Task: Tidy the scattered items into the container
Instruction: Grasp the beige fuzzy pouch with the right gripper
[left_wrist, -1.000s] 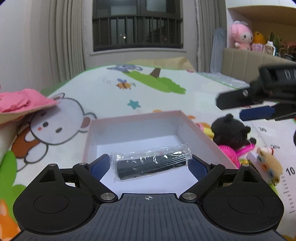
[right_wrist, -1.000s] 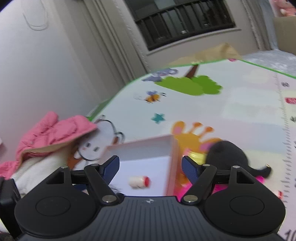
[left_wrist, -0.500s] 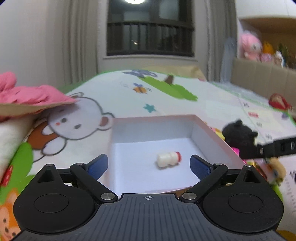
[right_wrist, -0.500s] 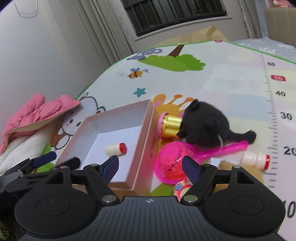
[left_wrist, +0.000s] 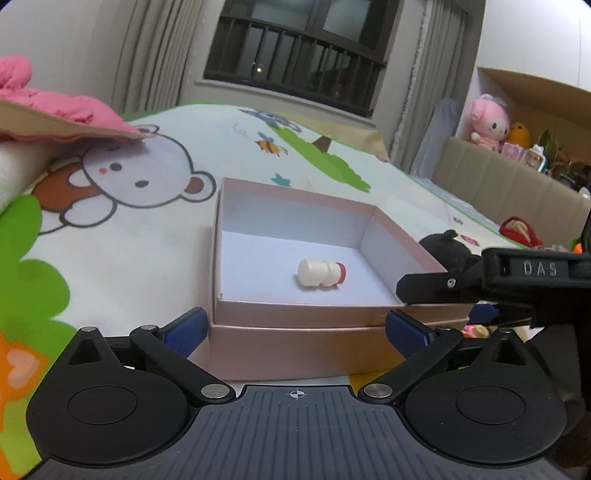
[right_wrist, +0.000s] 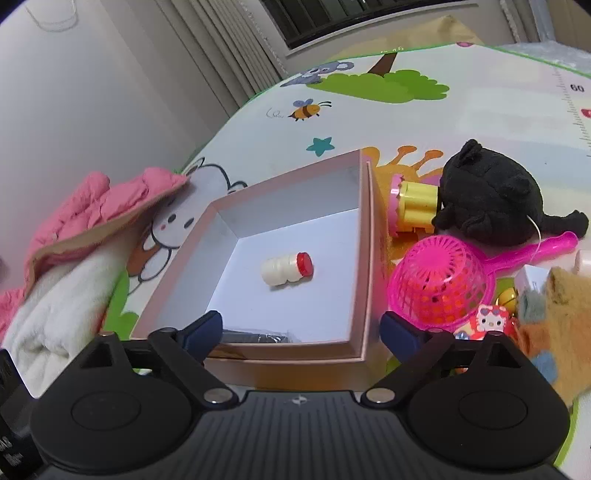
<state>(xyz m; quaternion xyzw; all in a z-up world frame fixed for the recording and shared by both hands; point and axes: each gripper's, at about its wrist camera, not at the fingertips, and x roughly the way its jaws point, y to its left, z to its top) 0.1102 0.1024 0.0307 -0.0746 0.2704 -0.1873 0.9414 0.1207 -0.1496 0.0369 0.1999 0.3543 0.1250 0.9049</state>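
Observation:
A pink open box (left_wrist: 332, 334) (right_wrist: 369, 236) sits on the play mat. A small white bottle with a red cap (left_wrist: 320, 272) (right_wrist: 287, 270) lies inside it. A black roll in clear wrap (right_wrist: 255, 338) lies at the box's near edge in the right wrist view. My left gripper (left_wrist: 295, 326) is open and empty in front of the box. My right gripper (right_wrist: 301, 330) is open and empty over the box's near side; it shows at the right of the left wrist view (left_wrist: 458, 286). Scattered right of the box: a black plush (right_wrist: 491, 195), a pink net scoop (right_wrist: 439, 280), a yellow toy (right_wrist: 415, 203).
A pink jacket (right_wrist: 96, 210) (left_wrist: 55, 107) on white bedding (right_wrist: 62, 299) lies left of the box. More small toys and an orange plush (right_wrist: 561, 314) crowd the right. A sofa with plush toys (left_wrist: 491, 125) stands far right.
My left gripper let go of the black wrapped roll into the box and drew back, open. My right gripper swung down toward the box and the toys beside it.

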